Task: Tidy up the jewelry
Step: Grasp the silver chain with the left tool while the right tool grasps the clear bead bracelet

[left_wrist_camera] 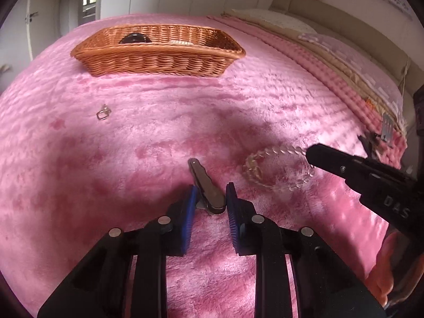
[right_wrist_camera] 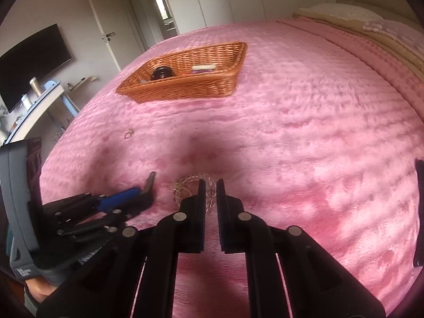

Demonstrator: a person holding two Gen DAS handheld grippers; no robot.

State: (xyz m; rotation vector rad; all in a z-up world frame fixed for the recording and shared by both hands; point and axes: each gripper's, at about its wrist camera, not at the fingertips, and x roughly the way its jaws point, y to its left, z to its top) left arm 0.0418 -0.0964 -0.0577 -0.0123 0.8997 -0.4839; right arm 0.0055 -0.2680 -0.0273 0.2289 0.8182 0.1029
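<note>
Pink plush blanket [left_wrist_camera: 159,137] fills the left wrist view, where the left gripper [left_wrist_camera: 209,198] is clamped on a metal hair clip [left_wrist_camera: 205,185]; the wicker basket [left_wrist_camera: 159,61] sits well beyond, a small ring [left_wrist_camera: 103,113] apart. In the right wrist view, the right gripper [right_wrist_camera: 210,193] is pinched on the clear bead bracelet [right_wrist_camera: 185,185]. The smooth clip could twist free, and the bracelet could snag in the pile.

Both wrist views low and close over pink blanket [left_wrist_camera: 159,132], angled downward toward wicker basket [left_wrist_camera: 159,53] beyond. Shared: basket [right_wrist_camera: 190,79], blanket before it.
</note>
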